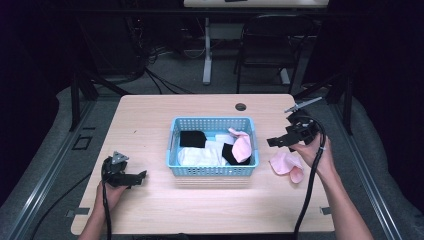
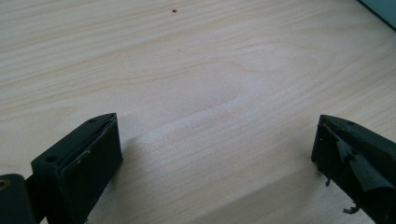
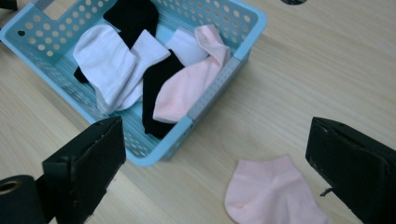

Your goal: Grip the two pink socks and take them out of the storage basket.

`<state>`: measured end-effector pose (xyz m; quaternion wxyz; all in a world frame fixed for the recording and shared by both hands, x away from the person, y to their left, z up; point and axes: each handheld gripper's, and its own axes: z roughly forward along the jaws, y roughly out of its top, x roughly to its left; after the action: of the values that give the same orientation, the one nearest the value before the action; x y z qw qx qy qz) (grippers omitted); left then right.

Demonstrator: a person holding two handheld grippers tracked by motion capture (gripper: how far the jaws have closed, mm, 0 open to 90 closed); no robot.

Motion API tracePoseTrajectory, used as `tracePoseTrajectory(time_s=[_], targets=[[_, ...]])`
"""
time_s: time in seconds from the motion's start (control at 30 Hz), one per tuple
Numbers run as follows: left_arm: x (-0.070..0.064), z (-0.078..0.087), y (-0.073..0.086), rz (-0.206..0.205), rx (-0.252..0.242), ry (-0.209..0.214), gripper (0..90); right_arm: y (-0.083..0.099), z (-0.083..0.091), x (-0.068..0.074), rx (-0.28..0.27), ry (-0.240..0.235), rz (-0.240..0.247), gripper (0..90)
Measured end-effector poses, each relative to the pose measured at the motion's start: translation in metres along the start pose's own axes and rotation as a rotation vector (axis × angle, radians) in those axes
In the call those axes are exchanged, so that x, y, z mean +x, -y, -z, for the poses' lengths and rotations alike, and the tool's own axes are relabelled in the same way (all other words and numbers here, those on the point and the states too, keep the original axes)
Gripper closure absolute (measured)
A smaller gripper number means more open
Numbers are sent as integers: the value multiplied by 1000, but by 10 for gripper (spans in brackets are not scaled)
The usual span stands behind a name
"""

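The pink sock (image 1: 286,165) lies flat on the wooden table (image 1: 150,125), just to the right of the blue basket (image 1: 213,170). It is not in the basket. In the right gripper view it sits low down between the two black jaws, and nothing is touching it.

The basket stands in the middle of the table. Inside it are socks in a heap: white socks (image 3: 112,65), black socks (image 3: 133,16) and another pink sock (image 3: 191,88). That pink one lies against the basket's right wall, and its top end seems to hang over the rim, though it is hard to be sure.

The right gripper (image 1: 280,141) is held up above the table, near the basket's right side and just above the loose pink sock. Its jaws are wide apart and hold nothing. The right hand (image 1: 312,152) grips it from behind, and a black cable trails down along the arm.

The left gripper (image 1: 135,177) is low over the table's front left part, well apart from the basket. Its jaws are wide apart too, with bare wood between them. The left hand (image 1: 111,192) holds it.
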<state>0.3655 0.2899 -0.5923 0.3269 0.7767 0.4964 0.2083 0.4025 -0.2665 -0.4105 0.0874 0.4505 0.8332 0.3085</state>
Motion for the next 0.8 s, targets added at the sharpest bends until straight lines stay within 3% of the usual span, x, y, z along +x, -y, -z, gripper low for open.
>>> tracePoseTrajectory(time_s=[0.3,0.63,0.8], targets=[[0,0,0,2,-1,1,15,-33,-23,26,15,-48,66,61],[0,0,0,-1,1,3,15,-57,-52,42,38,-92,109,62],[0,0,0,-1,1,3,15,-65,-71,45,85,-98,136,78]])
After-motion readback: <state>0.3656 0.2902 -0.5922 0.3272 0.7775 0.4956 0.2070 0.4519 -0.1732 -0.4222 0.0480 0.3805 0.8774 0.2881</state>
